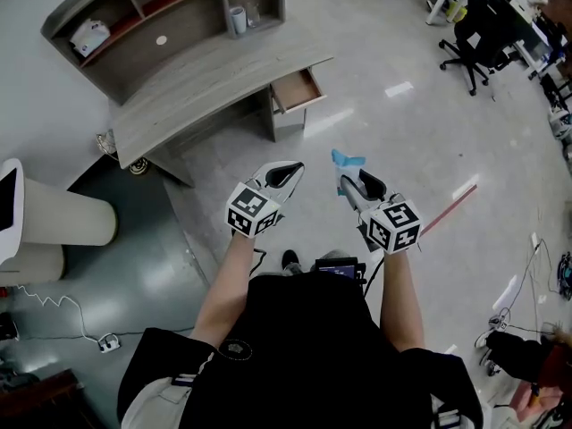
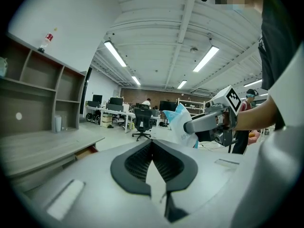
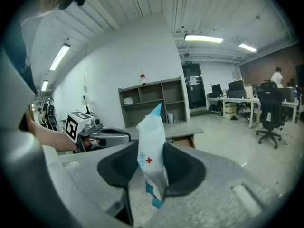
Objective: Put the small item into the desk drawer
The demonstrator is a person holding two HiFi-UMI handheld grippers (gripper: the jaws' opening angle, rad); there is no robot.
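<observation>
The small item is a white and blue packet with a red cross, pinched upright between the jaws of my right gripper. In the right gripper view the packet sticks up above the pads, with the right gripper shut on it. My left gripper is held beside it at chest height, shut and holding nothing; its pads meet in the left gripper view. The desk drawer stands pulled out at the right end of the grey desk, well ahead of both grippers.
A shelf unit sits at the back of the desk. A white pedestal stands at the left, with cables on the floor beside it. Black office chairs are at the far right. A red strip lies on the floor.
</observation>
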